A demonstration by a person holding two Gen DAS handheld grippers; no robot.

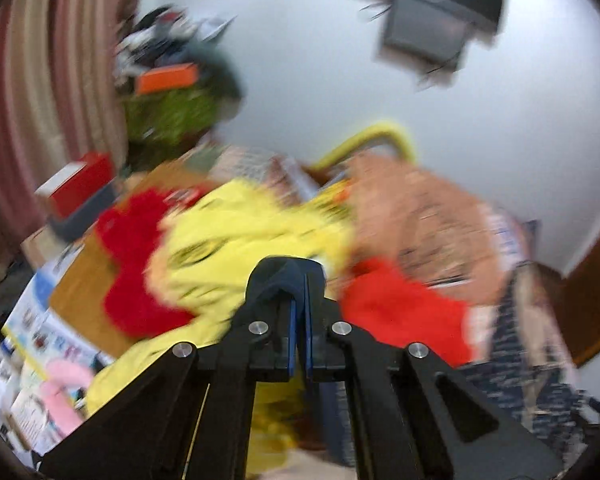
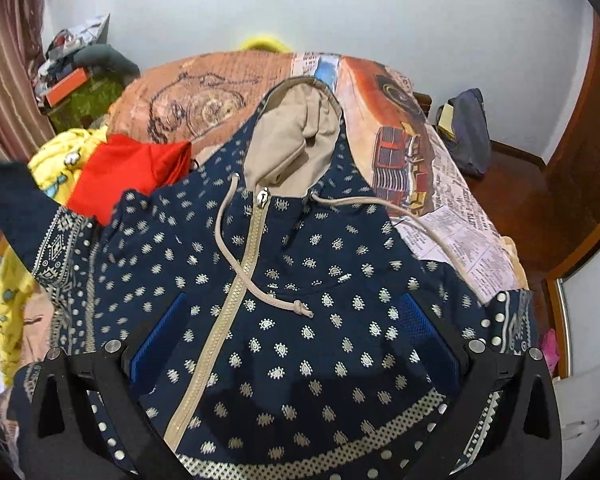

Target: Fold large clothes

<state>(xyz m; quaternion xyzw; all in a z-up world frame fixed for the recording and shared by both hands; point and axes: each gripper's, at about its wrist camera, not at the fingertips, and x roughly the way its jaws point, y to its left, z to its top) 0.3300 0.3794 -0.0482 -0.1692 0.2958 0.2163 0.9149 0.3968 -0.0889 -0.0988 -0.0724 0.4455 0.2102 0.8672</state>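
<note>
Left claw (image 1: 300, 312) apparently clamping hoodie (image 2: 300, 280) cuff.

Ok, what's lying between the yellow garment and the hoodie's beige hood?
A red garment lies between the yellow garment and the hood, overlapping the hoodie's shoulder; the right wrist view shows it.
</note>
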